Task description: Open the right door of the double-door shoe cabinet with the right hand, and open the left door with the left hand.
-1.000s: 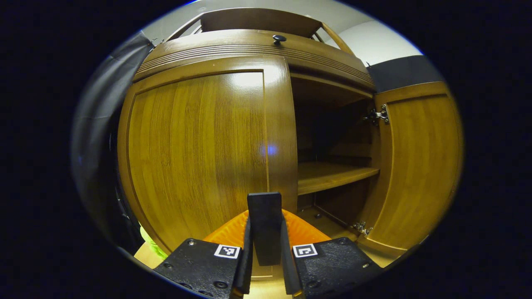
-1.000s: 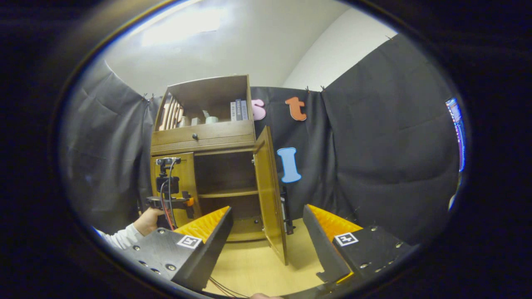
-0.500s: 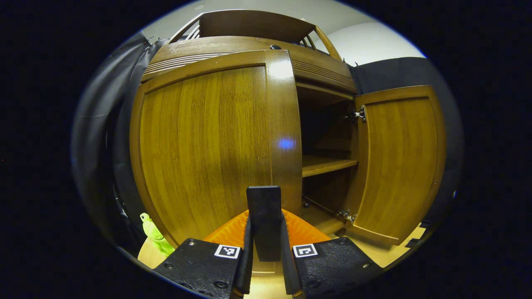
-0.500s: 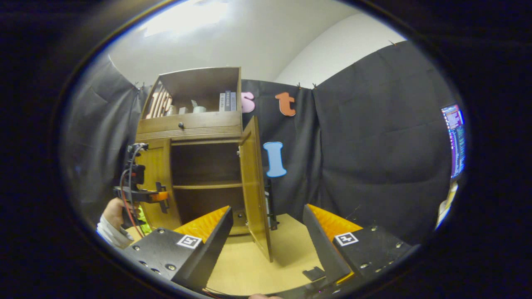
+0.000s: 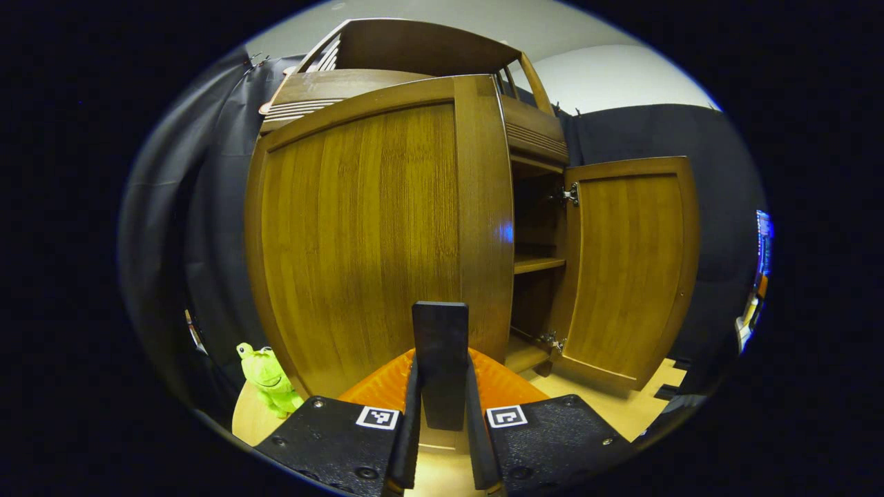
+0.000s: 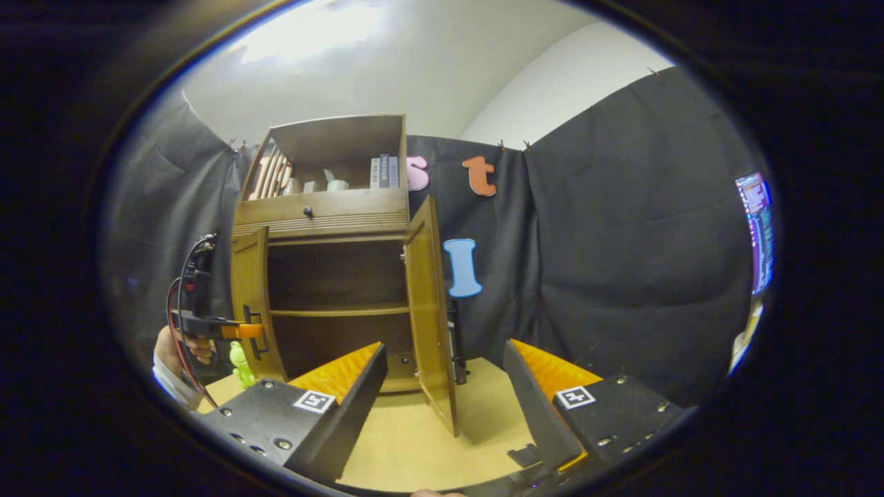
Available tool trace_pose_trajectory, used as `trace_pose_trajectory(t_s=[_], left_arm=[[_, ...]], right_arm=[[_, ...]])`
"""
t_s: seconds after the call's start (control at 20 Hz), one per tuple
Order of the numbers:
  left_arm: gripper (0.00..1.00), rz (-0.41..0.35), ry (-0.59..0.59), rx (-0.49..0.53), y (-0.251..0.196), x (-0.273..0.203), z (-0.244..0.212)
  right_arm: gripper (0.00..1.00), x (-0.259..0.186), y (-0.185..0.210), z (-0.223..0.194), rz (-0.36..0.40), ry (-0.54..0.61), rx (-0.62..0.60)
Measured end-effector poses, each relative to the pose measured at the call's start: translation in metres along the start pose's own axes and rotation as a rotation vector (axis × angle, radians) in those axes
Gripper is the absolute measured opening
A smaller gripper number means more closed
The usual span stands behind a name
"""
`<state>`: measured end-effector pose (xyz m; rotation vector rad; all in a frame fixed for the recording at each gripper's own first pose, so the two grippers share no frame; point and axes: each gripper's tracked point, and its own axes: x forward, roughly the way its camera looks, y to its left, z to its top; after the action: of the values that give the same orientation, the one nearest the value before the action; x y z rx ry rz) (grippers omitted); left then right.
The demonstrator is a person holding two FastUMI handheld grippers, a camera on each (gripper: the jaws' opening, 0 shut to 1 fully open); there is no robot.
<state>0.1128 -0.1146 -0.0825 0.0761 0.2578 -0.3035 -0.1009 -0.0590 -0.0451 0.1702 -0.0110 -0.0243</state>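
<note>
The brown wooden shoe cabinet (image 6: 324, 221) stands with both doors swung out. Its left door (image 5: 373, 241) is close in front of the left gripper view, and the door's dark upright handle (image 5: 440, 338) sits between my left gripper's (image 5: 440, 366) fingers, which are shut on it. The right door (image 5: 628, 269) hangs wide open, showing an inner shelf (image 5: 537, 263). In the right gripper view the left door (image 6: 250, 304) stands edge-on with the left gripper (image 6: 242, 331) on it, held by a hand (image 6: 181, 347). My right gripper (image 6: 445, 386) is open and holds nothing, well short of the right door (image 6: 431, 310).
A green frog toy (image 5: 266, 376) sits on the light wooden floor (image 6: 428, 442) by the cabinet's left side. Above the doors is a drawer with a dark knob (image 6: 309, 211) and an open shelf with books (image 6: 383, 171). A screen (image 6: 756, 228) glows at far right.
The left door has swung further outward with my left gripper shut on its handle. The frog toy has come into sight. The right gripper stays back and open.
</note>
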Motion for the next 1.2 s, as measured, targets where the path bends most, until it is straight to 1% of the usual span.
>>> trace_pose_trajectory(t_s=[0.05, 0.1, 0.15, 0.2, 0.3, 0.4, 0.6, 0.65, 0.7, 0.75, 0.8, 0.85, 0.9, 0.95, 1.1, 1.2], left_arm=[[0.32, -0.003, -0.005, 0.005, 0.0, 0.001, 0.003], [0.32, -0.005, -0.008, 0.007, 0.0, -0.001, 0.005], [0.32, -0.006, -0.013, 0.006, 0.002, 0.0, 0.006], [0.32, -0.006, -0.016, 0.006, 0.002, -0.001, 0.007], [0.32, 0.0, -0.021, 0.0, 0.005, -0.007, 0.004], [0.32, 0.017, -0.021, -0.008, 0.009, -0.019, 0.0], [0.31, 0.051, -0.036, -0.009, 0.03, -0.055, -0.002], [0.32, 0.057, -0.038, -0.003, 0.033, -0.058, -0.003], [0.31, 0.064, -0.038, -0.005, 0.036, -0.061, -0.005], [0.32, 0.07, -0.038, -0.003, 0.04, -0.063, -0.007], [0.3, 0.075, -0.043, -0.003, 0.044, -0.067, -0.007], [0.31, 0.083, -0.039, -0.002, 0.047, -0.071, -0.009], [0.3, 0.094, -0.036, -0.006, 0.051, -0.076, -0.01], [0.3, 0.101, -0.037, -0.008, 0.055, -0.077, -0.011], [0.28, 0.158, -0.023, -0.007, 0.076, -0.089, -0.016], [0.25, 0.255, -0.014, 0.016, 0.106, -0.096, -0.018]], right_arm=[[0.98, 0.0, 0.006, -0.001, 0.017, 0.002, -0.005], [1.0, -0.001, 0.008, 0.0, 0.021, -0.001, -0.02], [0.97, -0.002, 0.009, 0.002, 0.021, -0.008, -0.031], [1.0, -0.003, 0.012, 0.004, 0.025, -0.017, -0.035], [1.0, -0.003, 0.021, 0.007, 0.047, -0.028, -0.032], [1.0, -0.002, 0.023, 0.005, 0.056, -0.033, -0.033], [1.0, 0.005, 0.02, 0.002, 0.04, -0.028, -0.005], [0.97, 0.008, 0.022, 0.001, 0.04, -0.028, 0.007], [1.0, 0.009, 0.024, 0.0, 0.044, -0.027, 0.011], [1.0, 0.011, 0.026, -0.003, 0.047, -0.022, 0.011], [1.0, 0.013, 0.027, -0.005, 0.049, -0.017, 0.007], [0.97, 0.014, 0.031, -0.007, 0.054, -0.013, 0.003], [1.0, 0.015, 0.035, -0.007, 0.063, -0.009, -0.001], [1.0, 0.017, 0.041, -0.007, 0.073, -0.008, -0.006], [1.0, 0.016, 0.053, -0.007, 0.098, -0.012, -0.033], [1.0, 0.016, 0.058, -0.009, 0.113, -0.011, -0.041]])
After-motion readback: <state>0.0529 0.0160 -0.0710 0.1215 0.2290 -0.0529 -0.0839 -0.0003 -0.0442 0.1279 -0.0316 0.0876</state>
